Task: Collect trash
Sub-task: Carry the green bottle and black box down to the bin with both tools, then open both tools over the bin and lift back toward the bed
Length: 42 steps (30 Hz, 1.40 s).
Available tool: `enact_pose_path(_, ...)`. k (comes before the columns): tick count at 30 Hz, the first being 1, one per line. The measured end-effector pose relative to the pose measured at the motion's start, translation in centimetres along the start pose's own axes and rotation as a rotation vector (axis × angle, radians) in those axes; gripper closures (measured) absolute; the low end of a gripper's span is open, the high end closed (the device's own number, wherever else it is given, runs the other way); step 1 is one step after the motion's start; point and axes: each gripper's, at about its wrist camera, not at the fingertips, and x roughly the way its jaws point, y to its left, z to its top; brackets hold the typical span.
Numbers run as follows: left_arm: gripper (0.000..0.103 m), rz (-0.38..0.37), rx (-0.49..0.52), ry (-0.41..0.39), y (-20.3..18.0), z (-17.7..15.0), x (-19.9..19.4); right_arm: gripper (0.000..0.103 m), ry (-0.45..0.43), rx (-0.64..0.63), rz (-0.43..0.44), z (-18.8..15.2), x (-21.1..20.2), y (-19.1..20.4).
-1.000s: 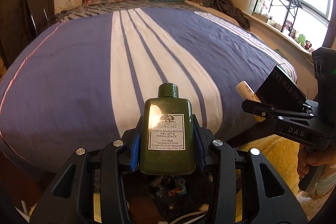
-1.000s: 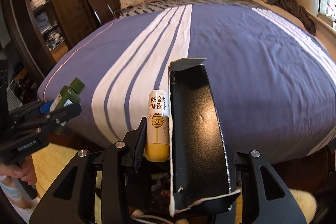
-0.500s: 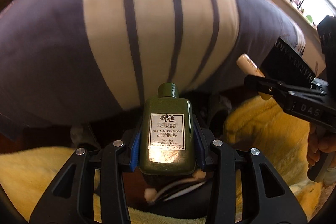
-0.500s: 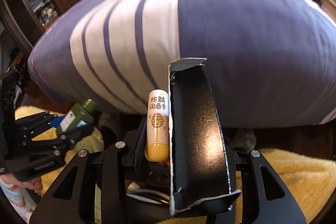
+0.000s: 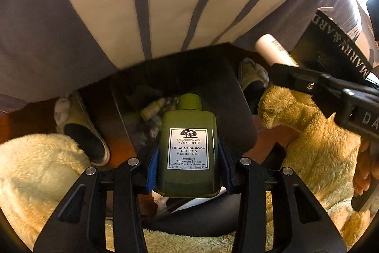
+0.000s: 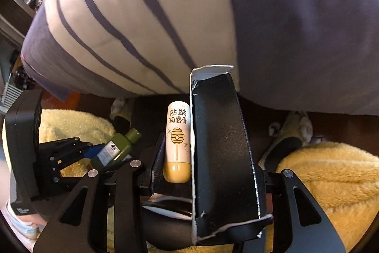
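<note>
Pointing steeply down over a dark bin [image 5: 239, 96], the left hand-held gripper [image 5: 188, 170] pinches a glossy green lotion bottle [image 5: 188, 148]; the right hand-held gripper [image 6: 208, 163] clamps a smooth lip-balm tube [image 6: 177, 141] against a torn black carton [image 6: 220, 158].

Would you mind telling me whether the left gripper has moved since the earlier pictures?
Yes. The left gripper, shut on the green bottle, has come down and tilted downward: the striped bed has risen in its view, and a dark bin now shows below.
</note>
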Motion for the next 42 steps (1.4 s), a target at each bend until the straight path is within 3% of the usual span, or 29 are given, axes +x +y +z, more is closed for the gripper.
enact_pose_path(12,0.063,-0.038,-0.069,0.056,1.3,-0.1,0.9,0.06,0.102,-0.017,0.036,1.4,3.6,1.7)
enact_pose_path(13,0.059,-0.037,-0.072,0.054,1.4,-0.1,0.9,0.06,0.103,-0.017,0.036,1.5,3.6,1.7)
enact_pose_path(16,0.046,-0.027,-0.08,0.041,1.7,0.0,0.5,0.043,0.099,-0.012,0.024,1.9,3.6,2.0)
enact_pose_path(19,0.039,-0.006,-0.092,0.028,2.0,0.1,-0.1,0.042,0.084,-0.007,0.019,2.1,3.3,2.1)
enact_pose_path(27,0.009,0.029,-0.094,-0.072,2.0,0.4,-3.6,0.015,-0.032,-0.009,-0.045,2.2,-0.8,1.4)
enact_pose_path(30,0.008,0.041,-0.082,-0.116,2.0,0.3,-5.1,0.004,-0.09,0.001,-0.085,2.2,-2.8,0.7)
enact_pose_path(39,0.008,0.104,-0.035,-0.326,0.5,1.0,-12.7,0.003,-0.272,-0.008,-0.172,2.4,-9.6,0.4)
enact_pose_path(42,0.008,0.129,-0.025,-0.411,-0.2,1.4,-15.9,0.003,-0.37,-0.023,-0.198,2.7,-12.9,0.6)
